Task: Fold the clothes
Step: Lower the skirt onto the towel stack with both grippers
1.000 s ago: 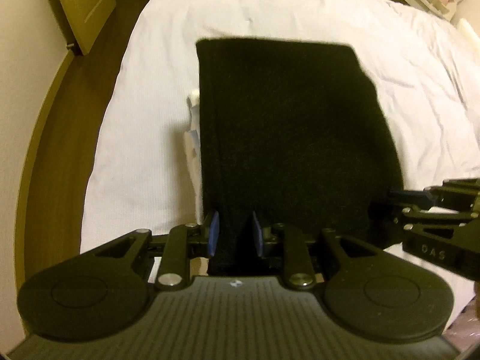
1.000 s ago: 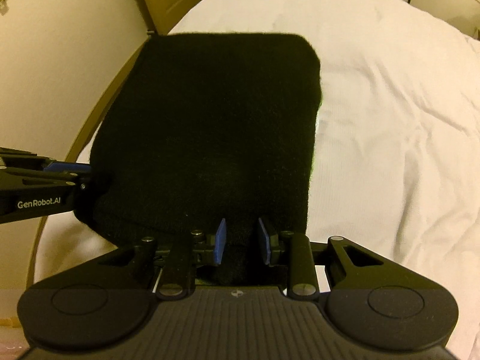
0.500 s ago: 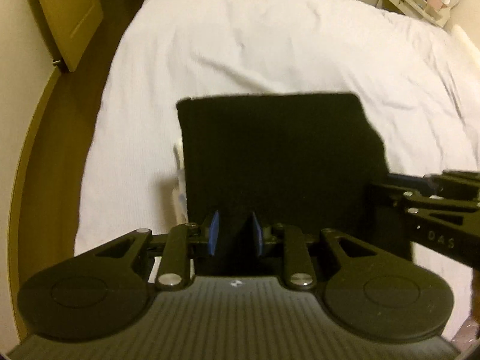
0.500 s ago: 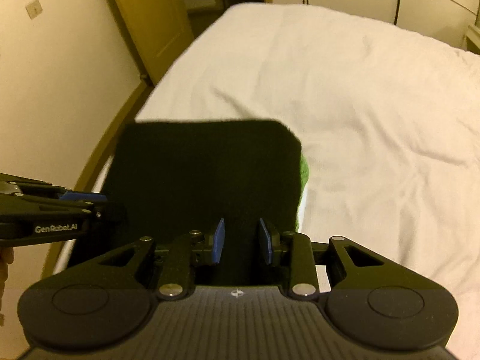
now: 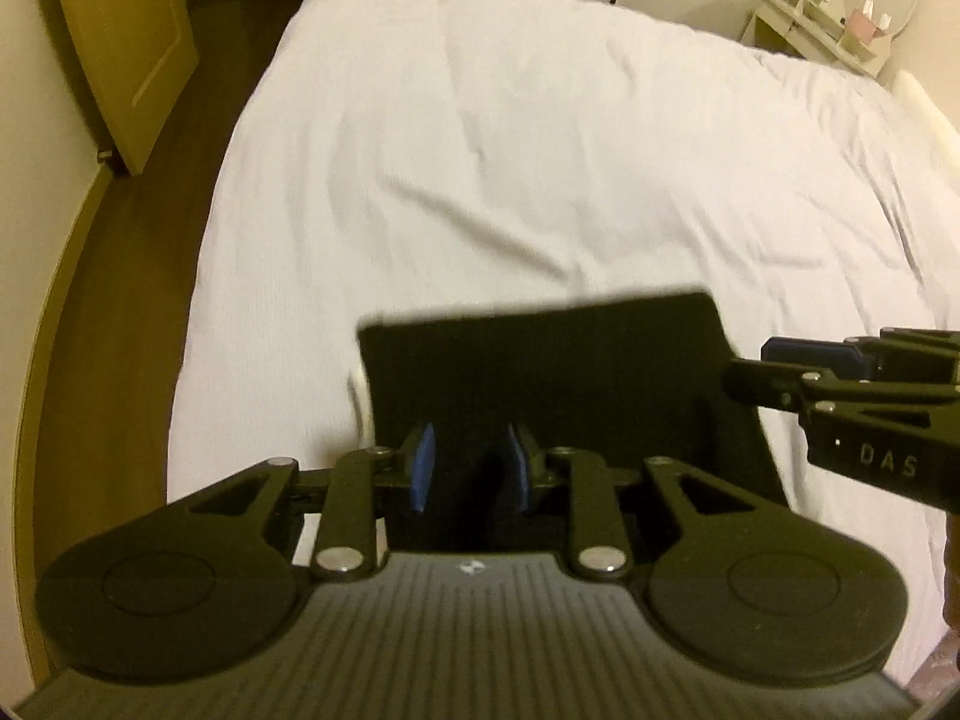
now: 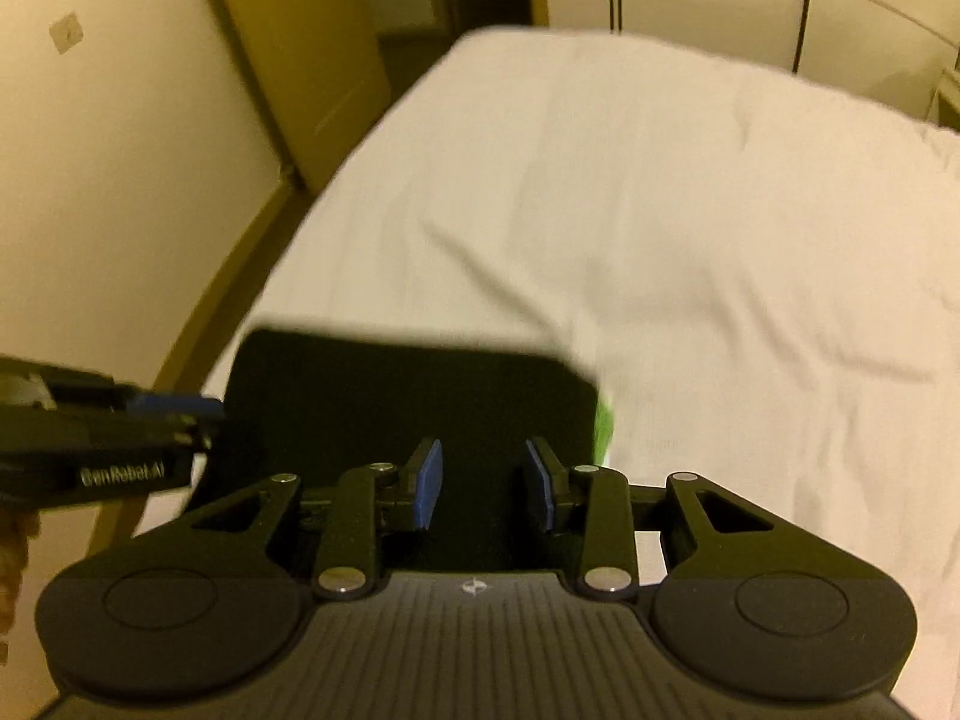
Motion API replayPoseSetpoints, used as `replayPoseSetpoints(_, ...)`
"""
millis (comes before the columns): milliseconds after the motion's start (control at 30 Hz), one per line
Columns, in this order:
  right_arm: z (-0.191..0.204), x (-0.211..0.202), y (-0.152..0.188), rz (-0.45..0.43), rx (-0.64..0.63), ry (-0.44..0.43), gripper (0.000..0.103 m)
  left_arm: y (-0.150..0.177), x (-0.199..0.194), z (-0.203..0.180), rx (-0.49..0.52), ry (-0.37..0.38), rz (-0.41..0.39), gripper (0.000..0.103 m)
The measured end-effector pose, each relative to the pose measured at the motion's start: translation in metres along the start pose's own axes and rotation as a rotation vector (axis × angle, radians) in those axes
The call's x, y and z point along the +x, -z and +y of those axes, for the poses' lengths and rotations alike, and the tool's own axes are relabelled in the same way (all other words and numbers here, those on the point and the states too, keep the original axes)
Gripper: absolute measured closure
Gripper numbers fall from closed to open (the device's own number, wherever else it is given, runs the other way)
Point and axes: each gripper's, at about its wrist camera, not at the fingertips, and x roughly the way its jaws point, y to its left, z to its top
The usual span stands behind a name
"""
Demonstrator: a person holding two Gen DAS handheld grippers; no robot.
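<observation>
A black folded garment (image 5: 540, 372) lies on the white bed (image 5: 540, 150), its far edge straight and blurred. My left gripper (image 5: 468, 468) is shut on the garment's near part, with a bunch of black cloth pinched between the blue pads. In the right wrist view the same garment (image 6: 408, 402) fills the space below my right gripper (image 6: 483, 489). Its jaws stand wider apart, with cloth between the pads but not squeezed. Each gripper shows in the other's view beside the garment's far corners: the right gripper (image 5: 750, 366) and the left gripper (image 6: 204, 414).
A white cloth (image 5: 358, 396) peeks out at the garment's left side and a green one (image 6: 603, 426) at its right. The bed's left edge drops to dark wooden floor (image 5: 120, 240). A door (image 5: 120, 42) stands beyond, and a dresser (image 5: 840, 18) at the far right.
The garment's far edge has come much closer to both grippers, and far less black cloth shows. More of the bed and room has come into view. The right jaws have widened.
</observation>
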Motion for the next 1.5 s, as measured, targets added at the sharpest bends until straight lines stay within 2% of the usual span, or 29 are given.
replayPoseSetpoints(67, -0.005, 0.018, -0.009, 0.022, -0.004, 0.021, 0.067, -0.01, 0.009, 0.0, 0.003, -0.006, 0.001, 0.08)
replayPoseSetpoints(167, -0.015, 0.043, -0.006, 0.084, 0.014, 0.007, 0.067, -0.012, 0.036, 0.006, -0.003, -0.029, 0.056, 0.082)
replayPoseSetpoints(300, -0.017, 0.064, -0.001, 0.101, 0.04, 0.001, 0.067, -0.003, 0.05, 0.011, -0.002, -0.045, 0.065, 0.084)
replayPoseSetpoints(400, -0.013, 0.063, 0.009, 0.092, 0.02, 0.027, 0.067, 0.001, 0.054, 0.013, -0.002, -0.049, 0.065, 0.084)
replayPoseSetpoints(533, -0.009, 0.072, 0.006, 0.084, 0.01, 0.04, 0.067, -0.002, 0.057, 0.015, -0.01, -0.048, 0.064, 0.084)
replayPoseSetpoints(633, -0.012, 0.053, 0.011, 0.077, 0.004, 0.035, 0.066, 0.0, 0.048, 0.012, -0.013, -0.053, 0.046, 0.084)
replayPoseSetpoints(800, -0.022, 0.003, 0.023, 0.013, 0.058, -0.045, 0.065, 0.022, 0.009, 0.004, -0.026, -0.022, -0.004, 0.084)
replayPoseSetpoints(900, -0.021, -0.03, 0.048, 0.007, 0.04, -0.072, 0.065, 0.051, -0.017, -0.002, -0.021, 0.011, 0.001, 0.084)
replayPoseSetpoints(1033, -0.017, -0.058, 0.094, 0.05, 0.036, -0.099, 0.065, 0.091, -0.037, -0.006, -0.019, 0.033, 0.045, 0.084)
replayPoseSetpoints(1133, -0.011, -0.058, 0.127, 0.117, 0.041, -0.094, 0.065, 0.113, -0.036, -0.008, -0.009, 0.031, 0.069, 0.084)
replayPoseSetpoints(1200, -0.004, -0.051, 0.144, 0.126, -0.002, -0.08, 0.064, 0.123, -0.03, -0.01, 0.008, 0.011, 0.069, 0.083)
replayPoseSetpoints(1300, 0.009, -0.039, 0.158, 0.133, -0.06, -0.061, 0.062, 0.134, -0.024, -0.011, 0.017, -0.017, 0.055, 0.083)
replayPoseSetpoints(1500, 0.014, -0.036, 0.164, 0.116, -0.076, -0.06, 0.059, 0.143, -0.024, -0.007, -0.005, -0.027, 0.019, 0.084)
